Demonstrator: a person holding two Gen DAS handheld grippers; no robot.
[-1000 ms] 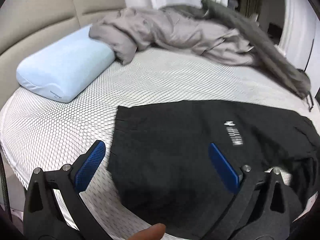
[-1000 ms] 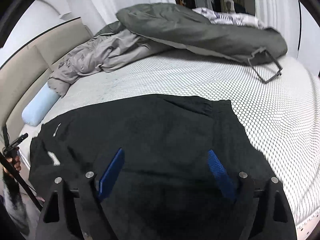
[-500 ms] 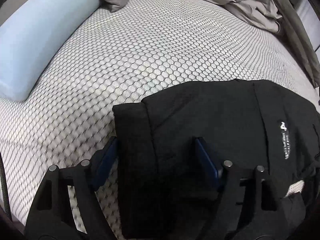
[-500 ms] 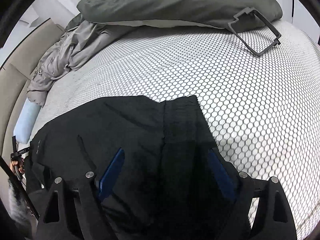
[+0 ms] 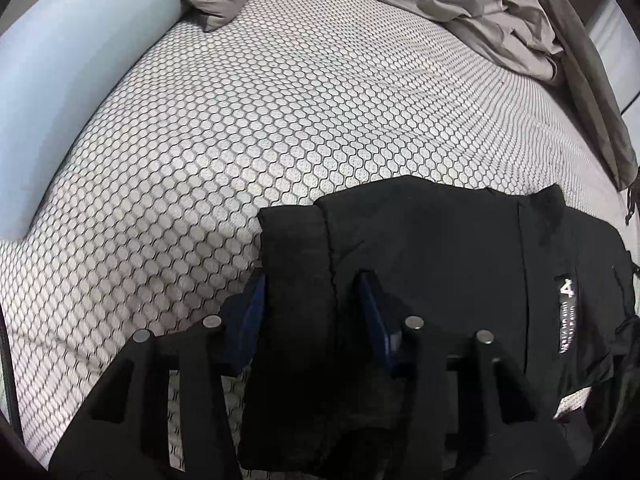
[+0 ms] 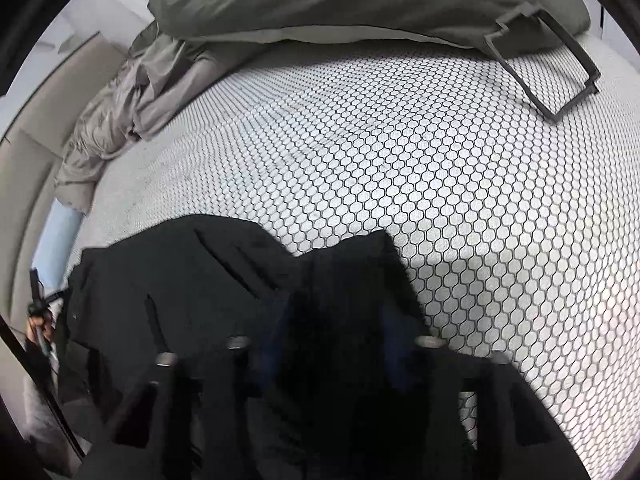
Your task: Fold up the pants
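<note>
Pants: black pants (image 5: 432, 264) lie on the honeycomb-patterned mattress (image 5: 280, 120).
Left gripper (image 5: 312, 304): jaws closing — a cuff edge between the blue pads.
Right gripper (image 6: 336, 328): jaws closing — bunched black fabric between them.

**Black hand-held grippers with blue pads**

The left hand-held gripper (image 5: 310, 308) was built of matte black plastic. Each of its two fingers was a broad angular arm with a triangular cut-out and two round silver pin heads near the top. A flat, deep blue pad (image 5: 374, 316) lined the inner face of each finger. The right hand-held gripper (image 6: 334, 340), seen blurred, had the same black arms, silver pins and blue pads.
</note>
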